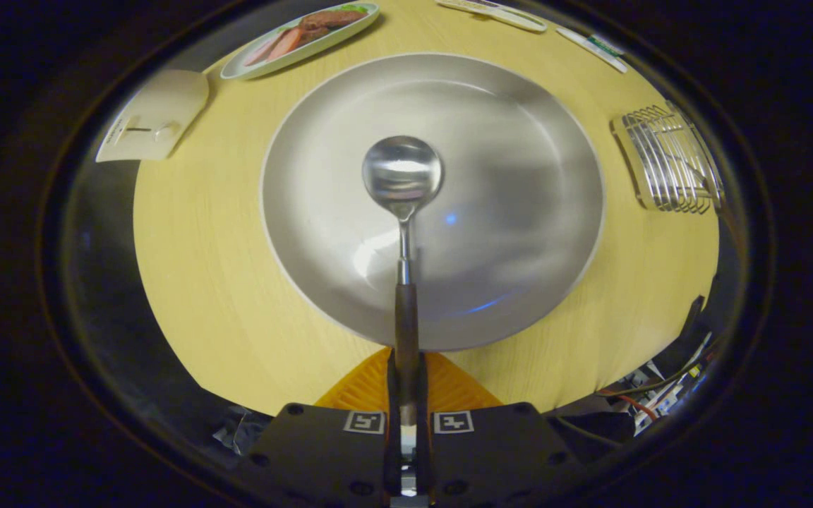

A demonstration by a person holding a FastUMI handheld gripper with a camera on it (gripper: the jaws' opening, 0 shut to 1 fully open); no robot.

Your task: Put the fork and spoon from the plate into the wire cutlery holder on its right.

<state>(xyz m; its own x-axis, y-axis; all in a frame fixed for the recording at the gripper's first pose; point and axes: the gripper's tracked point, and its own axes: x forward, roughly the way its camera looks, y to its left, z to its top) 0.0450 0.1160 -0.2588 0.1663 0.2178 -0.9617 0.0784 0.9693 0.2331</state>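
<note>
My tool is clamped on the dark handle of the round-bowled metal spoon; both fingers press its sides. The spoon points straight ahead of the fingers, its bowl over the middle of the large round grey plate. The plate rests on the pale yellow wooden bench. The wire cutlery holder stands on the bench to the right of the plate, apart from its rim. Beyond the plate, to its left, lies a white oval dish of food. A white card lies left of the plate.
</note>
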